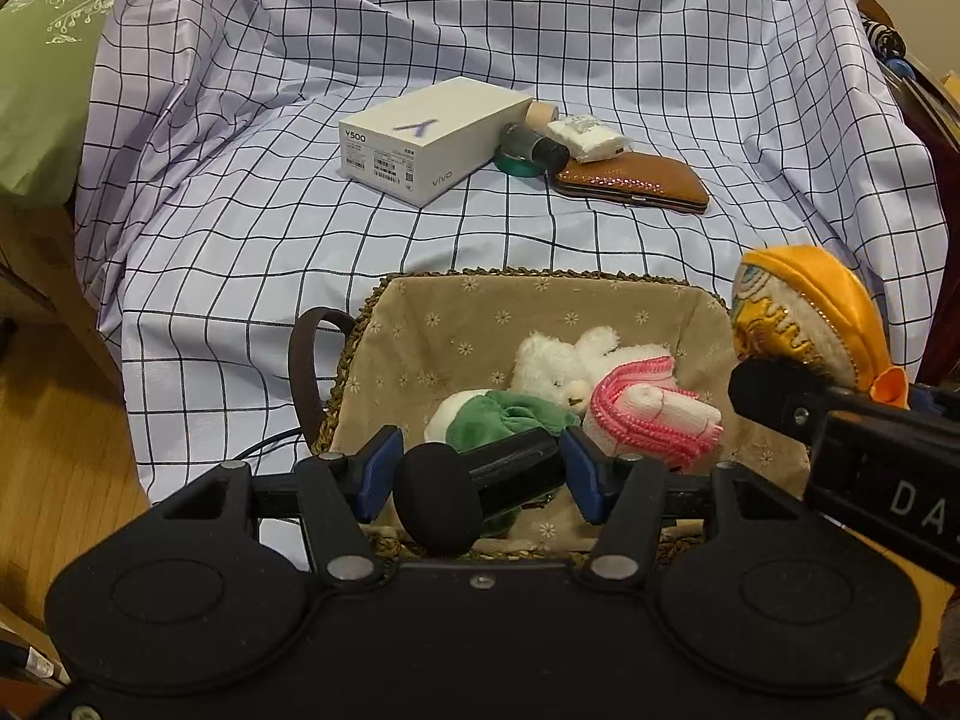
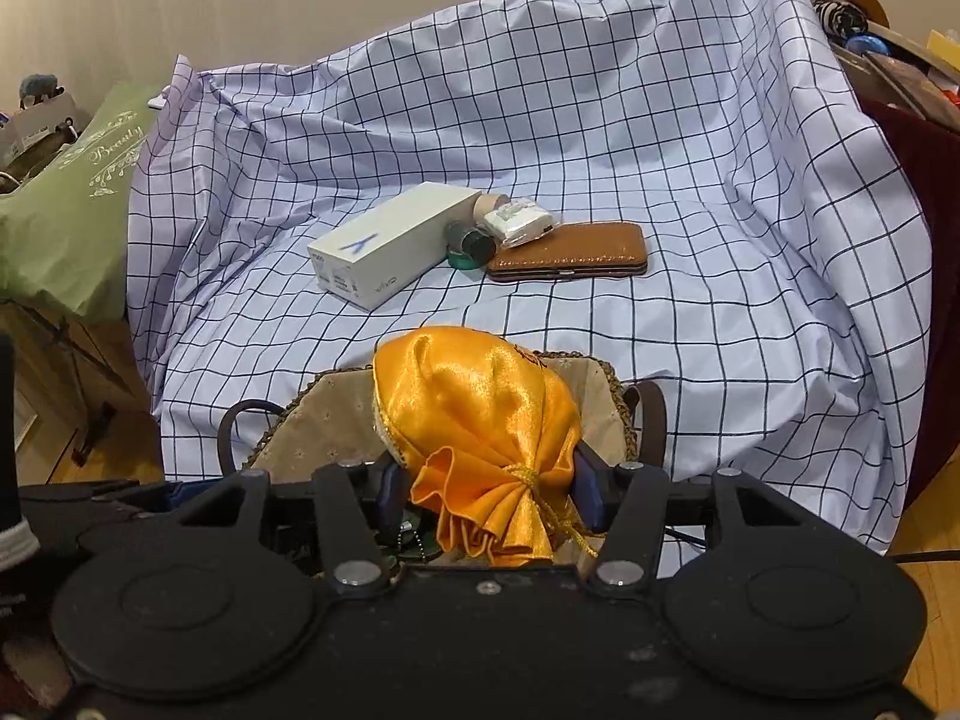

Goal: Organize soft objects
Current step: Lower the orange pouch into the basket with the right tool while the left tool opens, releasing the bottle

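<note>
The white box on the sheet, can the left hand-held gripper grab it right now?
Probably not: the left hand-held gripper already holds a black roller over the basket; the box lies beyond.

Both feeds come through in soft, warm indoor light, fairly even, and I see no hard shadows, only gentle shading in the folds of the checked sheet (image 1: 600, 30). The orange satin pouch (image 2: 480, 414) throws bright glare off its creases. On my left wrist view the fisheye bends the grid lines strongly toward the edges, and the corners go dark. Near the lens, the black gripper bodies look slightly soft; mid-distance things stay sharp.
</note>
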Action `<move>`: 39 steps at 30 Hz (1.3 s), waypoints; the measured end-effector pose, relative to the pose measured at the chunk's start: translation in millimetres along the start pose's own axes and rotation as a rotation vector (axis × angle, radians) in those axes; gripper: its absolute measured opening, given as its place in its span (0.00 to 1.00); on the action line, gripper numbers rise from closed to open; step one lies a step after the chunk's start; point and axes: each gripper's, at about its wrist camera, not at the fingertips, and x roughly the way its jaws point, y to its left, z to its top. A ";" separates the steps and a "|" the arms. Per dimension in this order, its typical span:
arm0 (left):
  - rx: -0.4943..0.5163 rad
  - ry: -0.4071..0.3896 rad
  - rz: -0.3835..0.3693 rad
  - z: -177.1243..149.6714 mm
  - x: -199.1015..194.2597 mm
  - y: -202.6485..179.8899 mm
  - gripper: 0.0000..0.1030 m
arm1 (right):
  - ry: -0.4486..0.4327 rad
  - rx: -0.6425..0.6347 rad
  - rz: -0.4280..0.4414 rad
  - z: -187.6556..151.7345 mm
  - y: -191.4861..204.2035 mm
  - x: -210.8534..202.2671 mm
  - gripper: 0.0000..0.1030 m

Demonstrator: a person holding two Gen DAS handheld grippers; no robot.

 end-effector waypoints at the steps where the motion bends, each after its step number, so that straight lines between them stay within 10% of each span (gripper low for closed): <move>1: 0.001 0.000 0.000 0.0 0.2 0.1 0.53 | 0.000 0.001 0.000 0.0 -0.1 0.0 0.53; 33: 0.019 -0.030 0.005 4.2 2.0 -5.7 0.54 | -0.025 0.068 -0.089 -3.2 -16.3 -4.3 0.59; 39: 0.029 -0.057 0.023 3.7 -2.3 -6.9 0.68 | -0.026 0.067 -0.088 -3.0 -17.0 -4.4 0.59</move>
